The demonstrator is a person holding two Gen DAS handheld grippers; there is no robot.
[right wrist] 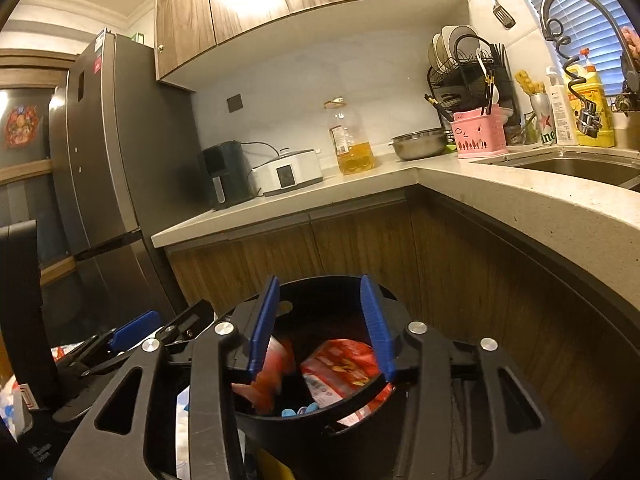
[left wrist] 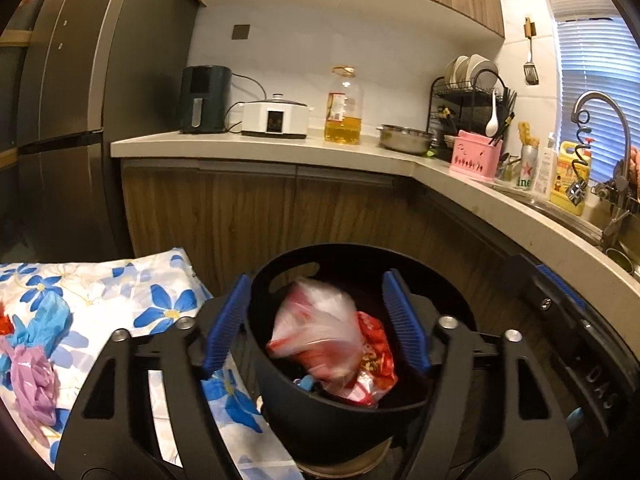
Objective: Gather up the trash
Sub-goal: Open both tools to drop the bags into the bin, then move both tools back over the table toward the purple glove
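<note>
Both claws spread, nothing pinched: left gripper (left wrist: 316,324) & right gripper (right wrist: 320,328) over round black plastic bin (left wrist: 280,400). Crumpled red-white plastic bag (left wrist: 316,332) inside looks light, soft, slippery; I'd grab bunched folds.

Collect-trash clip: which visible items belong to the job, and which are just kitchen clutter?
Job: black bin; red-and-clear plastic bag and red snack wrapper in it; crumpled purple plastic on the floral cloth.
Clutter: oil bottle; air fryer; steel bowl; dish rack.
</note>
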